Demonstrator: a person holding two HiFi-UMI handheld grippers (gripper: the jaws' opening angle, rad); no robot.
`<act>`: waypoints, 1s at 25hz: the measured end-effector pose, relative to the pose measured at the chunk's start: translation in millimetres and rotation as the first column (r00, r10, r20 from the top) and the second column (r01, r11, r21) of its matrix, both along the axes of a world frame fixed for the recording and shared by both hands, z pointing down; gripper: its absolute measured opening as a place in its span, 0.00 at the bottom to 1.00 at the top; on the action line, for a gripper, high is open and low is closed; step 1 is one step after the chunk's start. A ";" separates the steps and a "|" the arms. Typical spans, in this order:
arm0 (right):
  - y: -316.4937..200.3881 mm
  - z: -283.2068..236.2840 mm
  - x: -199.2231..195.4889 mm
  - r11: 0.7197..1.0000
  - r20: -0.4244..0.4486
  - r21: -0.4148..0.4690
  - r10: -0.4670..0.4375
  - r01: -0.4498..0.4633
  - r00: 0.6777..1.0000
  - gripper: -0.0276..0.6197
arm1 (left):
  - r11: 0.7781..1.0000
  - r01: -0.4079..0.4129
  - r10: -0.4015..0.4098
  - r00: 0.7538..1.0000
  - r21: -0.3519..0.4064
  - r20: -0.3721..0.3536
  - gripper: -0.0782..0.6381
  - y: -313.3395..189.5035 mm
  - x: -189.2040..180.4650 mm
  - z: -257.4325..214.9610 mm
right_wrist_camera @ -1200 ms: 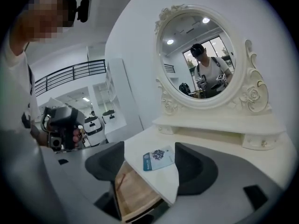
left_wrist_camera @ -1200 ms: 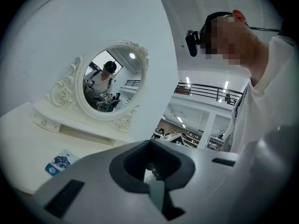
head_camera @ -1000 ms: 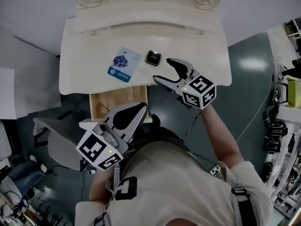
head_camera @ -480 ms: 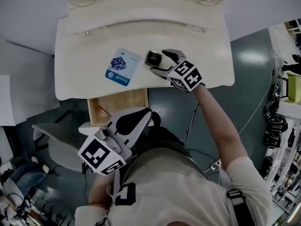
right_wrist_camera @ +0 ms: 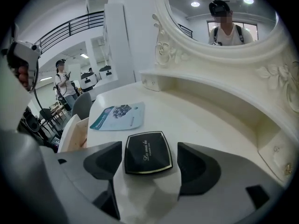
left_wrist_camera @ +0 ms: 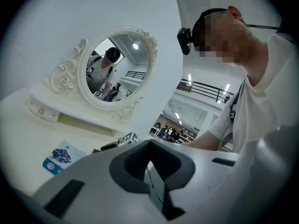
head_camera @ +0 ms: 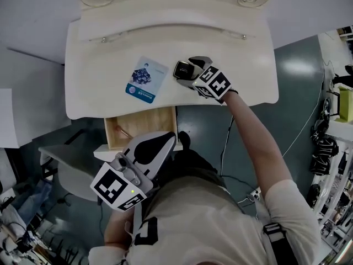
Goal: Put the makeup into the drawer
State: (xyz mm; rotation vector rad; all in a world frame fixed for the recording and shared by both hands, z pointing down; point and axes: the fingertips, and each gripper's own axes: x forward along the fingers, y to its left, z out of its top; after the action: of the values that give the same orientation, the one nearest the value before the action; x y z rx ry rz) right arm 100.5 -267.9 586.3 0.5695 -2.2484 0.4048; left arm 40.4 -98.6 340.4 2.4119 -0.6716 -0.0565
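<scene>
A black square compact (head_camera: 181,69) with a gold rim lies flat on the white dressing table (head_camera: 242,65). My right gripper (head_camera: 187,71) points down at it and is open, one jaw on each side of the compact. In the right gripper view a thin gap shows between the compact (right_wrist_camera: 147,153) and each pad of the right gripper (right_wrist_camera: 150,158). The wooden drawer (head_camera: 146,121) stands pulled open under the table's front left. My left gripper (head_camera: 168,139) hangs over the drawer's near end, close to my body, its jaws together and empty. Its tips (left_wrist_camera: 149,143) meet in its own view.
A blue-and-white packet (head_camera: 146,79) lies on the tabletop left of the compact. A small reddish item (head_camera: 122,131) sits in the drawer's left corner. An oval mirror (left_wrist_camera: 114,69) in a carved frame rises at the back. A grey chair (head_camera: 66,167) stands left of the drawer.
My right gripper has come down and in from the table's front edge onto the compact, and its jaws now straddle it. The left gripper has stayed over the drawer.
</scene>
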 end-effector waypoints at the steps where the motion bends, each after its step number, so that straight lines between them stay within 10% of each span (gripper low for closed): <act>1: -0.1 3.7 -0.1 1.000 -0.008 -0.005 -0.003 0.003 1.000 0.57 | 1.000 0.003 -0.003 1.000 -0.001 0.002 0.19 -0.2 -1.3 0.1; 25: -1.8 6.1 1.2 0.994 -0.022 -0.019 0.106 -0.106 0.994 0.56 | 0.997 0.078 -0.078 0.997 0.021 0.006 0.19 16.6 -17.3 -10.5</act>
State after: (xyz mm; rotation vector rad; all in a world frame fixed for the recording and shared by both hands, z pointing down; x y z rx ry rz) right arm 101.7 -269.7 592.4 0.6818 -2.1980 0.4716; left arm 23.1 -82.0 329.9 2.4064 -0.7717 -0.0883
